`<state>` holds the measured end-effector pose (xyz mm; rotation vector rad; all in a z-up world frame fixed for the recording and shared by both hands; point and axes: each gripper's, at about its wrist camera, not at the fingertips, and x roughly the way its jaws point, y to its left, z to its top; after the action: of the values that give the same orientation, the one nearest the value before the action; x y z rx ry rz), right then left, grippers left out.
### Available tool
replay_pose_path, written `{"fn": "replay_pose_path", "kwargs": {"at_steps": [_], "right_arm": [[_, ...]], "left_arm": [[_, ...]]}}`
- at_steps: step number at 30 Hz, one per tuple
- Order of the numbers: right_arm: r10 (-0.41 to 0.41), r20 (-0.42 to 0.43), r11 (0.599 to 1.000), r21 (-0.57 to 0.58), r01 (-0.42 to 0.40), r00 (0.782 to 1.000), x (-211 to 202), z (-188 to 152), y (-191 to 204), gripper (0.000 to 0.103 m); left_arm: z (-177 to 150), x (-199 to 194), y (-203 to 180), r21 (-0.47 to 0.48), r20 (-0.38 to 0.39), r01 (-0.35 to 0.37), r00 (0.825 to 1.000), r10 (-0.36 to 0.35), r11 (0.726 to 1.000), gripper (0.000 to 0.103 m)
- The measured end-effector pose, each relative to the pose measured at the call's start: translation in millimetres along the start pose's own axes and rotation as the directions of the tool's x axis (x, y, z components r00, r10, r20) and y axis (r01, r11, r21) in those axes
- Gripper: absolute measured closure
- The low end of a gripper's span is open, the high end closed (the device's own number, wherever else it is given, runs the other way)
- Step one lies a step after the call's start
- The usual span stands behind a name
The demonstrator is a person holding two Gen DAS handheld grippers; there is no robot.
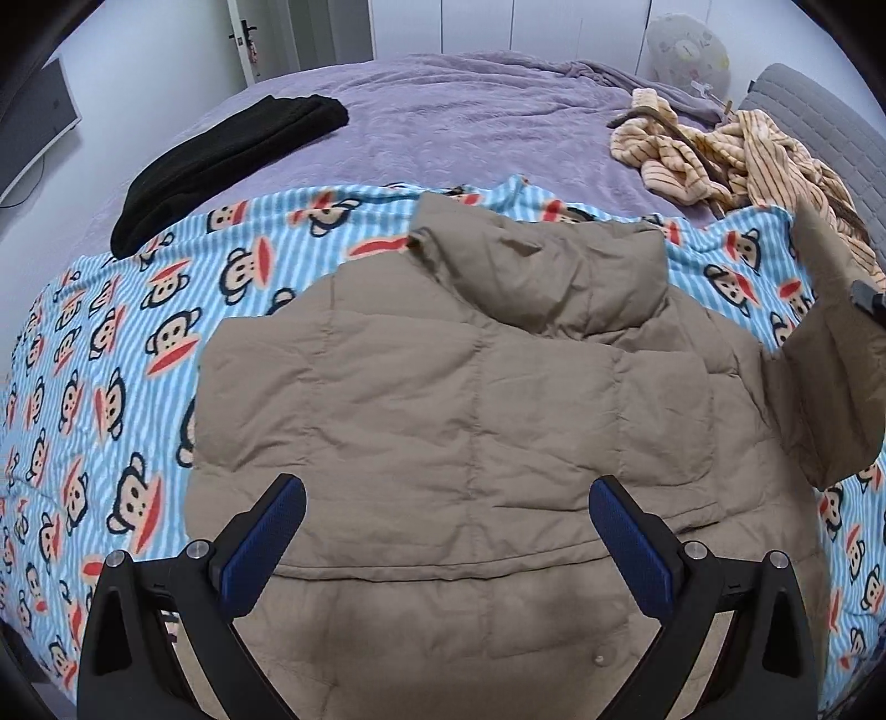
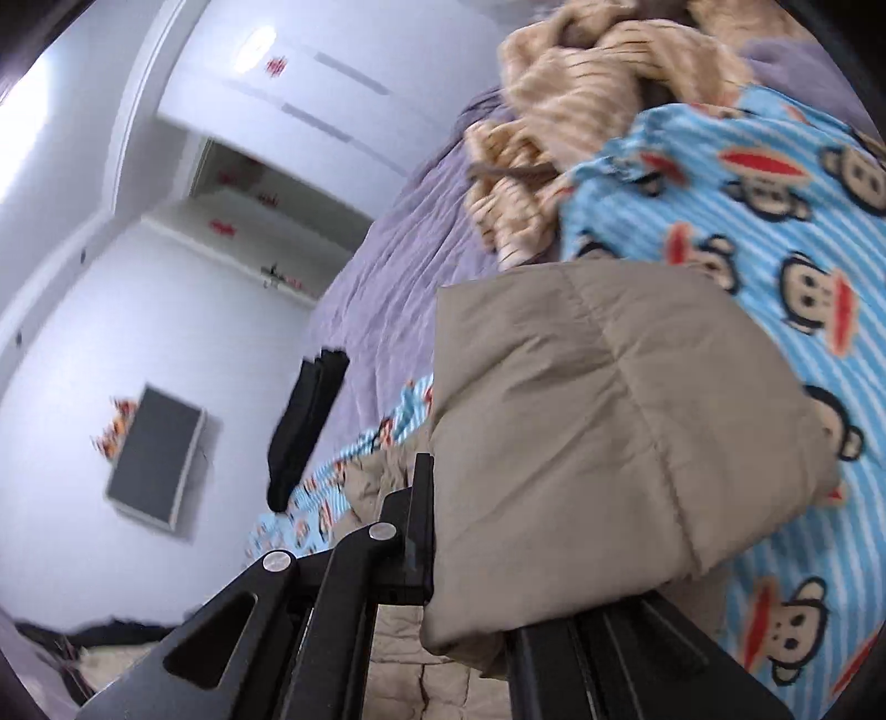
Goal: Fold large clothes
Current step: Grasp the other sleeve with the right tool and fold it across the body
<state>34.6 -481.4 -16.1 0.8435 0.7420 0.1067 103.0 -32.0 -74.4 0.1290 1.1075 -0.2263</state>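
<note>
While the right hand-held gripper [image 2: 443,565] pinches the sleeve [image 2: 598,443] of the tan jacket [image 1: 470,399] lying on the monkey blanket [image 1: 111,343], carry it flat across; the left hand-held gripper [image 1: 446,526] hovers spread.

White walls [image 1: 166,83], a door [image 1: 243,39] — purple-covered bed [image 1: 443,111], gray headboard [image 1: 819,127].

Left hand-held gripper [image 1: 446,507] agape, right [image 2: 470,554] clamped

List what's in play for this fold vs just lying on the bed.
In play: tan puffer jacket; its sleeve, clamped in the right claw; left claw, open above the hem.

Lying about: black garment; striped beige clothes; monkey-print blanket.
</note>
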Motion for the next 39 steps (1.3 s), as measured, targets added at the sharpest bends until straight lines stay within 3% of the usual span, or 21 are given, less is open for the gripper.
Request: {"fn": "replay_pose_path", "kwargs": {"at_steps": [3, 5, 9, 13, 15, 16, 17, 18, 19, 23, 27, 28, 29, 31, 33, 35, 39], "right_arm": [[-0.041, -0.122, 0.986, -0.163, 0.02, 0.992, 59, -37, 50, 0.099], [-0.077, -0.192, 0.979, -0.202, 0.038, 0.978, 94, -69, 62, 0.099], [-0.133, -0.295, 0.984, -0.156, 0.09, 0.946, 146, -115, 51, 0.099], [-0.199, -0.343, 0.98, -0.099, 0.175, 0.918, 167, -141, 21, 0.097], [-0.226, -0.336, 0.974, -0.095, 0.206, 0.914, 165, -144, 14, 0.092], [-0.229, -0.325, 0.973, -0.092, 0.21, 0.918, 162, -143, 14, 0.074], [-0.222, -0.317, 0.975, -0.088, 0.204, 0.922, 155, -144, 17, 0.037], [-0.202, -0.312, 0.979, -0.082, 0.185, 0.928, 146, -141, 24, 0.021], [-0.182, -0.303, 0.983, -0.074, 0.167, 0.935, 140, -138, 29, 0.013], [-0.181, -0.247, 0.983, -0.031, 0.179, 0.952, 104, -133, 40, 0.013], [-0.205, -0.151, 0.962, 0.15, 0.227, 0.967, 79, -117, 4, 0.015], [-0.197, -0.131, 0.953, 0.207, 0.221, 0.972, 75, -112, -6, 0.022], [-0.185, -0.11, 0.945, 0.252, 0.207, 0.977, 74, -108, -13, 0.05], [-0.175, -0.096, 0.94, 0.279, 0.195, 0.98, 78, -100, -15, 0.092], [-0.15, -0.085, 0.966, 0.2, 0.165, 0.985, 90, -96, 7, 0.093], [-0.14, -0.114, 0.989, 0.032, 0.145, 0.984, 104, -100, 43, 0.093], [-0.16, -0.234, 0.956, -0.28, 0.091, 0.959, 143, -144, 109, 0.093]], "left_arm": [[-3, 5, 21, -0.014, -0.001, -0.013, 1.0, 0.013, 1.0, 0.0], [-5, 9, 33, -0.017, -0.002, -0.016, 1.0, 0.016, 1.0, 0.0], [-10, 18, 44, -0.017, -0.014, 0.001, 1.0, -0.002, 1.0, 0.0], [-10, 28, 44, -0.013, -0.024, 0.027, 0.999, -0.027, 1.0, 0.0], [-10, 31, 42, -0.018, -0.027, 0.044, 0.999, -0.045, 0.999, 0.0], [-8, 32, 40, -0.017, -0.03, 0.052, 0.998, -0.052, 0.999, 0.0], [-7, 32, 39, -0.012, -0.03, 0.059, 0.998, -0.06, 0.998, 0.0], [-6, 32, 38, -0.009, -0.028, 0.068, 0.997, -0.068, 0.998, 0.0], [-4, 31, 38, -0.006, -0.024, 0.079, 0.997, -0.079, 0.997, 0.0], [2, 28, 46, -0.021, -0.013, 0.117, 0.993, -0.117, 0.993, 0.0], [7, 24, 63, -0.049, 0.002, 0.146, 0.989, -0.147, 0.988, 0.0], [8, 23, 67, -0.05, 0.002, 0.153, 0.988, -0.154, 0.987, 0.0], [9, 22, 71, -0.053, 0.002, 0.16, 0.987, -0.16, 0.986, 0.0], [9, 21, 79, -0.067, -0.007, 0.18, 0.983, -0.181, 0.981, 0.0], [8, 20, 89, -0.106, -0.014, 0.239, 0.97, -0.242, 0.965, 0.0], [7, 17, 98, -0.148, -0.005, 0.302, 0.952, -0.306, 0.942, 0.0], [4, 14, 111, -0.202, 0.014, 0.362, 0.93, -0.367, 0.91, 0.0]]}}
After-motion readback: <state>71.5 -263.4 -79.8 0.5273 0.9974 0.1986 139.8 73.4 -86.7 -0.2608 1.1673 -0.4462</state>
